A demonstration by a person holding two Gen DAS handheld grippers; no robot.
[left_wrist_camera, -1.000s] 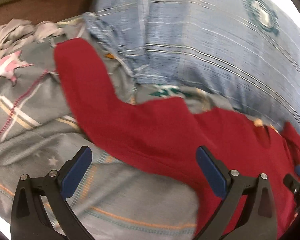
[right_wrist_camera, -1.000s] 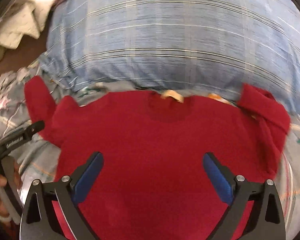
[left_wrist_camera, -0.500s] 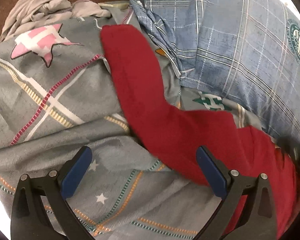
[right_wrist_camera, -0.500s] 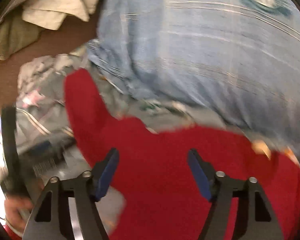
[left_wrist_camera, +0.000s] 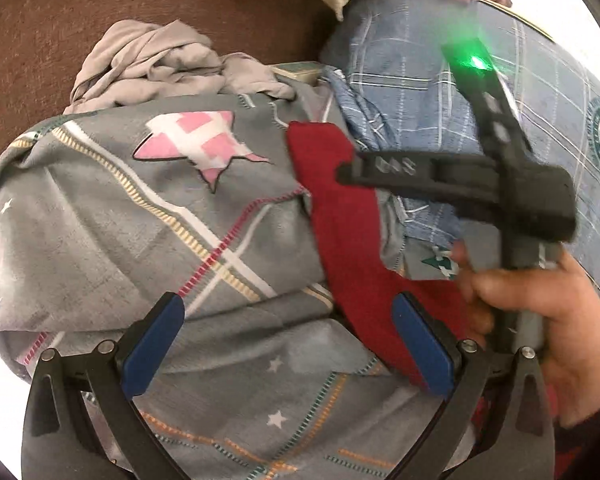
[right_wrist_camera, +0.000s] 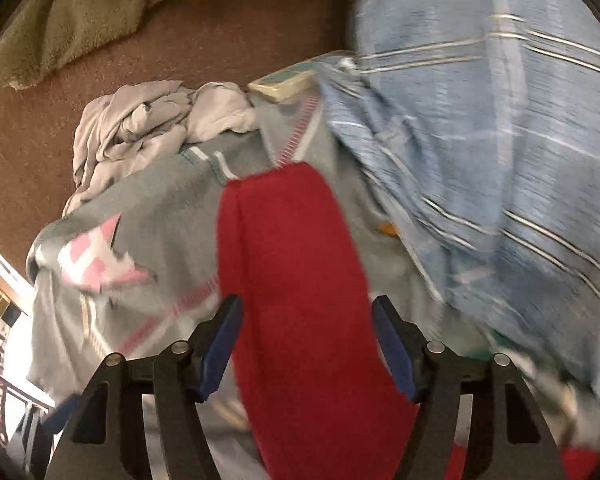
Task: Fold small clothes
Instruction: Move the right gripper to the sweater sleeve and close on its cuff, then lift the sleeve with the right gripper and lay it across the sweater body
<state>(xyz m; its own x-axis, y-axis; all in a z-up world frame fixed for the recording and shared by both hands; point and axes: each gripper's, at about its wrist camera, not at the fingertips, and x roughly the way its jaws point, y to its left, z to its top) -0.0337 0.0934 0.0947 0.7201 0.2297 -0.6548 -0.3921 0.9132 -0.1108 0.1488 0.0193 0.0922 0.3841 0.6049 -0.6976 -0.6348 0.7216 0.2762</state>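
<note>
The red knit garment [right_wrist_camera: 296, 280] lies flat on a grey star-patterned blanket [left_wrist_camera: 100, 216], one long sleeve extended toward a blue plaid pillow [left_wrist_camera: 420, 112]. The right gripper [right_wrist_camera: 306, 344] straddles that sleeve, jaws part-open, pads clear of the cloth; the jaws narrowed within the last second. The left gripper [left_wrist_camera: 288, 344] stands open, holding nothing, its right pad over the garment edge. Compared with one second ago, the right gripper has shifted from the garment body to the sleeve. A crumpled grey cloth [left_wrist_camera: 148, 64] lies beyond.
</note>
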